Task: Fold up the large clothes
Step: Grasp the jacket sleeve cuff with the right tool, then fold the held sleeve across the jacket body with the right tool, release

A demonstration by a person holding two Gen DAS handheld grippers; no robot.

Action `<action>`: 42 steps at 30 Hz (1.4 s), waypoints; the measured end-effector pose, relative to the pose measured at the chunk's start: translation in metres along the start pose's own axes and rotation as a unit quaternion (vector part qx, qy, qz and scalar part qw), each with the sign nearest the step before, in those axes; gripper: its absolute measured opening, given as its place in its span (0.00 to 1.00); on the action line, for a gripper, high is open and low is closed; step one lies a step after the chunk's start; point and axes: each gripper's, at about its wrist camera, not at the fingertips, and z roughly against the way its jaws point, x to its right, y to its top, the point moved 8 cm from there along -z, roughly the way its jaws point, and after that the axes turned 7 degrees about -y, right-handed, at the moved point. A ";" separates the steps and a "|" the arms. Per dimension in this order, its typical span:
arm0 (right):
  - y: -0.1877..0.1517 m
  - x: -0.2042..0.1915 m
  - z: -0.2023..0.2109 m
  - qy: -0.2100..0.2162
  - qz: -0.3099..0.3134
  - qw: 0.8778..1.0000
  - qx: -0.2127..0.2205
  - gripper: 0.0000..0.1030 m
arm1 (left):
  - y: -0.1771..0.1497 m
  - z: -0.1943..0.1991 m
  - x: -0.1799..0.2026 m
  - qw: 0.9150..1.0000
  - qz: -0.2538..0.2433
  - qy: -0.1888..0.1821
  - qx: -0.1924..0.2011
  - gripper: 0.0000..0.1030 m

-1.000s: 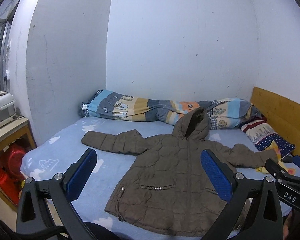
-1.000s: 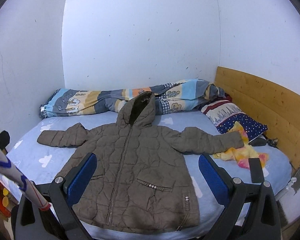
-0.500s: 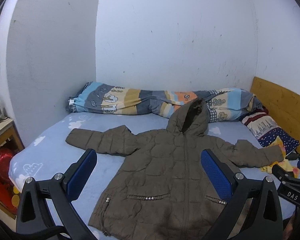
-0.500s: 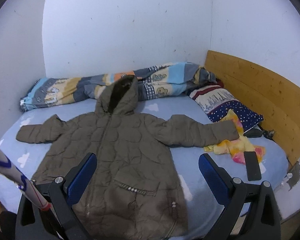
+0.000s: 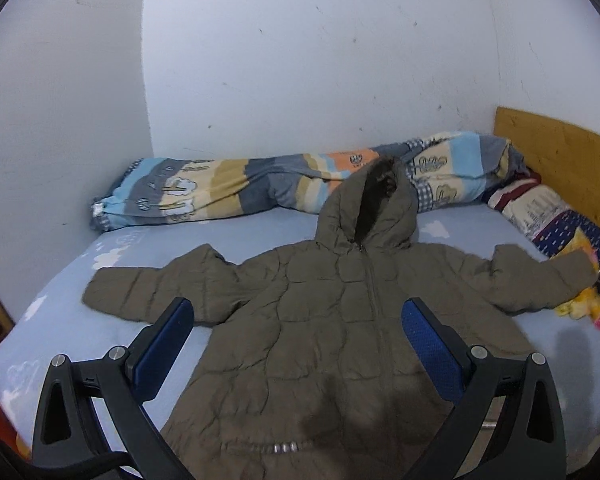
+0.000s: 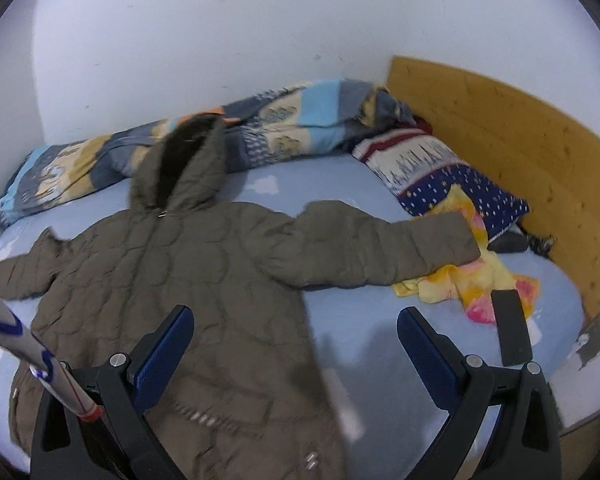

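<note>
A brown quilted hooded jacket [image 5: 332, 320] lies flat, front up, on the blue bed sheet [image 5: 80, 332], sleeves spread to both sides. It also shows in the right wrist view [image 6: 188, 280]. My left gripper [image 5: 298, 336] is open and empty, held above the jacket's body near its left side. My right gripper [image 6: 294, 344] is open and empty, above the jacket's right edge, below its right sleeve [image 6: 380, 248]. The hood [image 5: 370, 208] rests against a rolled quilt.
A striped rolled quilt [image 5: 260, 188] lies along the back wall. A patterned pillow [image 6: 440, 172], a yellow and pink cloth [image 6: 468, 280] and a black phone [image 6: 512, 332] lie at the right by the wooden headboard [image 6: 520, 140]. A white pole [image 6: 32, 360] crosses the right view's left side.
Both grippers have moved forward and closer over the bed, so the jacket fills more of each view. The right view has swung right toward the sleeve. The jacket has not moved.
</note>
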 end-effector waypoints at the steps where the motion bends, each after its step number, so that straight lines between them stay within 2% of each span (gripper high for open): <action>1: 0.005 0.012 -0.015 0.008 -0.007 1.000 -0.007 1.00 | -0.006 -0.013 -0.002 1.000 -0.003 0.000 -0.009 1.00; 3: 0.013 0.040 -0.042 0.022 -0.029 0.999 -0.020 1.00 | -0.023 -0.039 -0.009 1.000 -0.001 -0.002 -0.031 1.00; 5: 0.022 0.090 -0.078 0.016 -0.075 0.996 -0.038 0.99 | -0.030 -0.055 -0.018 0.999 0.000 0.000 -0.055 1.00; 7: 0.029 0.135 -0.106 0.009 -0.118 0.992 -0.048 0.97 | -0.029 -0.064 -0.026 0.998 0.002 0.000 -0.058 1.00; 10: 0.037 0.203 -0.154 0.003 -0.186 0.980 -0.071 0.88 | -0.030 -0.072 -0.035 0.998 0.009 0.010 -0.060 1.00; 11: 0.037 0.228 -0.172 0.005 -0.221 0.972 -0.083 0.84 | -0.031 -0.075 -0.037 0.998 0.015 0.010 -0.063 1.00; 14: 0.038 0.274 -0.215 -0.004 -0.272 0.957 -0.098 0.81 | -0.033 -0.080 -0.040 0.997 0.027 0.006 -0.071 1.00; 19: 0.034 0.295 -0.264 -0.002 -0.311 0.942 -0.126 0.59 | -0.035 -0.082 -0.037 0.998 0.013 0.016 -0.066 1.00; 23: 0.024 0.314 -0.282 -0.032 -0.326 0.935 -0.134 0.58 | -0.035 -0.084 -0.031 0.998 -0.007 0.021 -0.062 1.00; 29: 0.013 0.326 -0.307 -0.037 -0.340 0.928 -0.145 0.57 | -0.039 -0.088 -0.029 0.997 -0.010 0.019 -0.070 1.00; 30: 0.012 0.327 -0.311 -0.037 -0.339 0.928 -0.149 0.54 | -0.039 -0.089 -0.029 0.997 -0.010 0.019 -0.071 1.00; 31: 0.010 0.325 -0.316 -0.028 -0.340 0.927 -0.154 0.41 | -0.039 -0.089 -0.030 0.997 -0.006 0.019 -0.072 1.00; 33: 0.010 0.323 -0.315 -0.028 -0.337 0.928 -0.153 0.28 | -0.039 -0.089 -0.031 0.997 -0.003 0.020 -0.073 1.00; 34: 0.012 0.324 -0.310 -0.034 -0.335 0.930 -0.146 0.17 | -0.038 -0.089 -0.033 0.997 -0.001 0.021 -0.072 1.00; 36: 0.022 0.323 -0.295 -0.031 -0.330 0.935 -0.126 0.16 | -0.037 -0.087 -0.035 0.997 0.005 0.020 -0.070 1.00; 38: 0.037 0.319 -0.270 -0.042 -0.308 0.945 -0.102 0.16 | -0.036 -0.085 -0.035 0.998 0.007 0.018 -0.068 1.00; 42: 0.074 0.295 -0.218 -0.027 -0.270 0.961 -0.053 0.13 | -0.032 -0.074 -0.039 0.998 0.010 0.017 -0.055 1.00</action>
